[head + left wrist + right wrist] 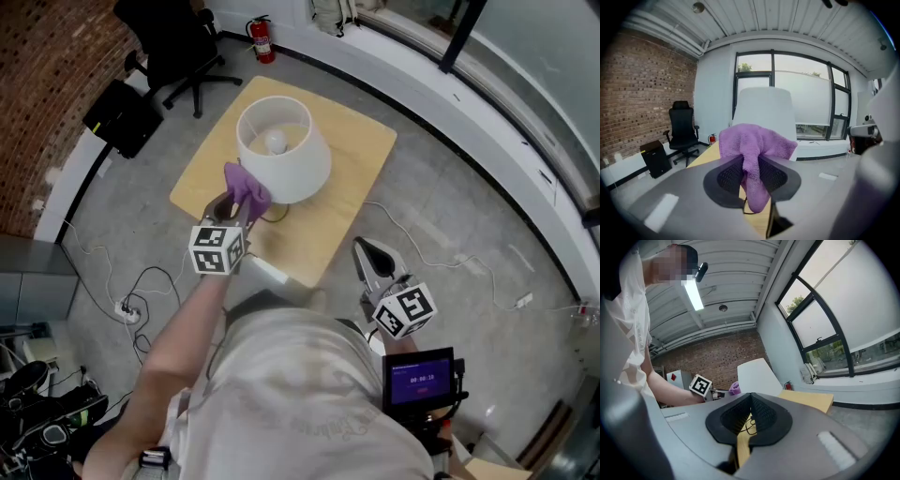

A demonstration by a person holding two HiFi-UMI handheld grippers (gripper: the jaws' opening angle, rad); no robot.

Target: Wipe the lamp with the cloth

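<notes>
A lamp with a white shade point(281, 150) stands on a light wooden table point(352, 178). My left gripper point(236, 208) is shut on a purple cloth point(247, 190), which it holds against the near left side of the shade. In the left gripper view the cloth point(757, 145) bunches over the jaws and hangs down between them, with the shade point(764, 110) right behind. My right gripper point(373, 265) hovers off the table's near right edge, its jaws together with nothing in them. Its own view shows the shade point(757, 376), the cloth point(735, 388) and the table point(806, 400).
The lamp's dark cord point(274, 217) lies on the table by the base. A black office chair point(183, 47), a fire extinguisher point(262, 39) and a black box point(122, 117) stand beyond the table. Cables and a power strip point(128, 309) lie on the floor at the left.
</notes>
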